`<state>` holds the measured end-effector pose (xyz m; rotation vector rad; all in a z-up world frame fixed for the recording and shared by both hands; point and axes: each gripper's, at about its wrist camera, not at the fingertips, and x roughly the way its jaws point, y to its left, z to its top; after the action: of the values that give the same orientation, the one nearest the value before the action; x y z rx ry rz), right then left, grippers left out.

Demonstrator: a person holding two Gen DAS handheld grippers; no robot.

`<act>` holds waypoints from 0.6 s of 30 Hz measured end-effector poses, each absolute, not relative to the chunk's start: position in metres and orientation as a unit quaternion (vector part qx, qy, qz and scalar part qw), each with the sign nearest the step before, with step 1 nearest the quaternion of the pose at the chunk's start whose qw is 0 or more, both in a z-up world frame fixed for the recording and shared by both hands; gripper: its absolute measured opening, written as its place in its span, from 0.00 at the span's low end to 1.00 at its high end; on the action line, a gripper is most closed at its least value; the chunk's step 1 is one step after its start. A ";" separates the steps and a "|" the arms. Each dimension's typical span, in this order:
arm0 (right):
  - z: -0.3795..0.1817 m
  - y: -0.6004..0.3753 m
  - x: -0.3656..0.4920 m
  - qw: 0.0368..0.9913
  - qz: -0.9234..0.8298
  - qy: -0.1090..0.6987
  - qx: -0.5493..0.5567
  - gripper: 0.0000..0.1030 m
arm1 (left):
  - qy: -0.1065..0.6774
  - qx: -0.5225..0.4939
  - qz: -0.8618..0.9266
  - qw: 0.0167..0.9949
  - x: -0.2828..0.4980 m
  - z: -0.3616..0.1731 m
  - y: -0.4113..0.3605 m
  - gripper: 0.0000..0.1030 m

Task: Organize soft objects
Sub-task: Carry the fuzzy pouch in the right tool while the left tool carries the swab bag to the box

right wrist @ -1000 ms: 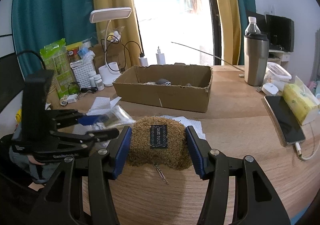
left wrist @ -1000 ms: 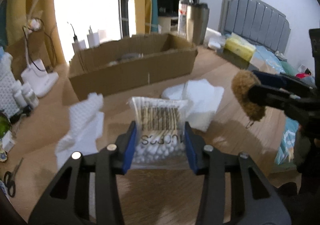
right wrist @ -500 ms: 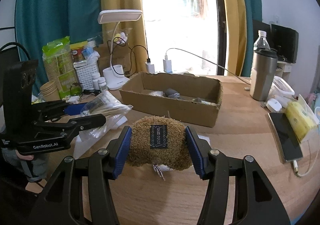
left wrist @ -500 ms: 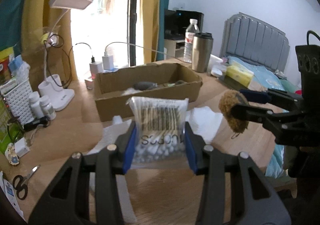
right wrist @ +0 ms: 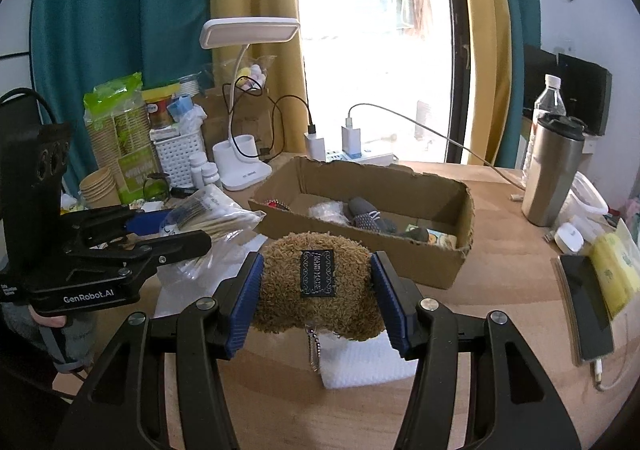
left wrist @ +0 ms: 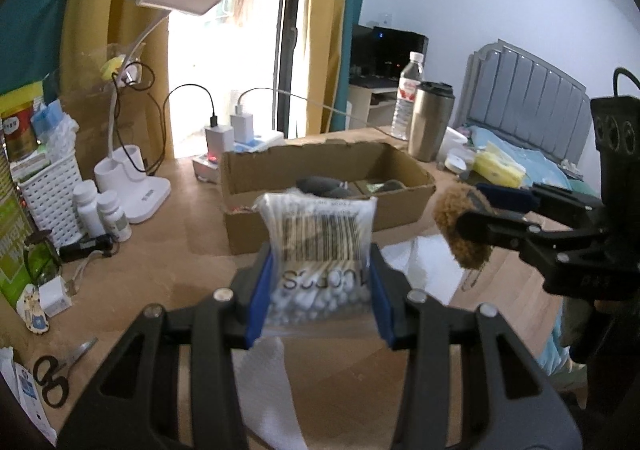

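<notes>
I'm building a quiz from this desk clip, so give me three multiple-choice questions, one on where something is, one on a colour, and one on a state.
1. Where does the steel tumbler stand?
A. inside the cardboard box
B. on the table beside the water bottle
C. in the white basket

2. What colour is the plush toy?
A. brown
B. pink
C. white

3. What is the left gripper doing?
A. hanging open over nothing
B. clamped on scissors
C. clamped on a bag of cotton swabs

Answers: 1 B, it stands by the water bottle, outside the cardboard box. 2 A, its fuzzy pile is brown. 3 C, both pads press the bag of cotton swabs.
</notes>
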<state>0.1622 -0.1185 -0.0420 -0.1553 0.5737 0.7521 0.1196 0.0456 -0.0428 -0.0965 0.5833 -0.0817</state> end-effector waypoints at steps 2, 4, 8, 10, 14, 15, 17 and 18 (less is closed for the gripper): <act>-0.042 -0.116 0.167 0.887 0.362 0.278 -0.074 0.56 | 0.289 -0.049 -0.040 0.955 0.125 -0.041 0.048 0.44; -0.041 -0.114 0.173 0.886 0.362 0.279 -0.073 0.56 | 0.291 -0.051 -0.040 0.955 0.130 -0.040 0.051 0.44; -0.038 -0.112 0.187 0.886 0.362 0.281 -0.070 0.56 | 0.294 -0.052 -0.039 0.954 0.141 -0.038 0.053 0.44; -0.038 -0.111 0.192 0.886 0.362 0.282 -0.068 0.56 | 0.296 -0.052 -0.038 0.953 0.147 -0.036 0.056 0.44; -0.036 -0.107 0.206 0.885 0.365 0.283 -0.065 0.56 | 0.299 -0.052 -0.034 0.952 0.156 -0.033 0.058 0.44; -0.035 -0.107 0.209 0.884 0.366 0.283 -0.064 0.56 | 0.299 -0.053 -0.033 0.952 0.158 -0.033 0.059 0.44; -0.035 -0.106 0.215 0.883 0.369 0.283 -0.064 0.56 | 0.301 -0.055 -0.029 0.952 0.164 -0.032 0.061 0.44; -0.034 -0.105 0.218 0.883 0.369 0.284 -0.064 0.56 | 0.301 -0.056 -0.028 0.951 0.165 -0.032 0.061 0.44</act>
<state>0.2177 -0.1053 -0.0343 -0.1340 0.5908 0.7692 0.1655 0.0614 -0.0317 -0.1143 0.6125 -0.0561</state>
